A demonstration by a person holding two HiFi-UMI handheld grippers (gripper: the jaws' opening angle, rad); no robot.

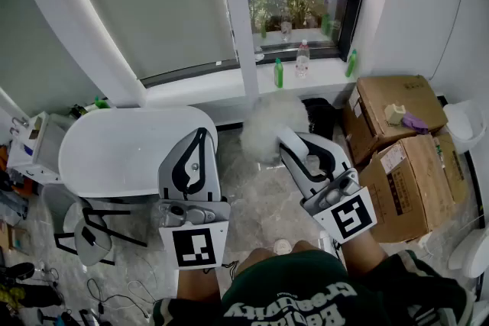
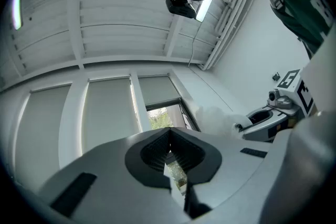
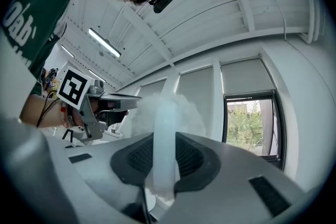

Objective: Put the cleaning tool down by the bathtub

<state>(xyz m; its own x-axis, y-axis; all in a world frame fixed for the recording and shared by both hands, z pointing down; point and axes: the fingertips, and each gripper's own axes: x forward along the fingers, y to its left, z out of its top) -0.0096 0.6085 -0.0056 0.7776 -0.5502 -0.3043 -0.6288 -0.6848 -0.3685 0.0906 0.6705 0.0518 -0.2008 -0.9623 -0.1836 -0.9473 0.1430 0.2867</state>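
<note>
White fluffy duster (image 1: 273, 124) is up in the air, near the right side of the tub (image 1: 114, 156); the right gripper (image 1: 290, 143) pinches its pale handle (image 3: 165, 139); the left gripper (image 1: 200, 137) is closed tight on nothing, near the tub's edge.

Head view downward, gripper views upward

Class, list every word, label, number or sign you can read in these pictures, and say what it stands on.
Nothing reads clearly.
Green shirt: pale lettering, upside down and creased, unreadable.
Cardboard boxes: white labels, print too small.
Windowsill bottles: labels too small.
Square markers on left hand-held gripper and right hand-held gripper: black-and-white patterns, no words.
</note>
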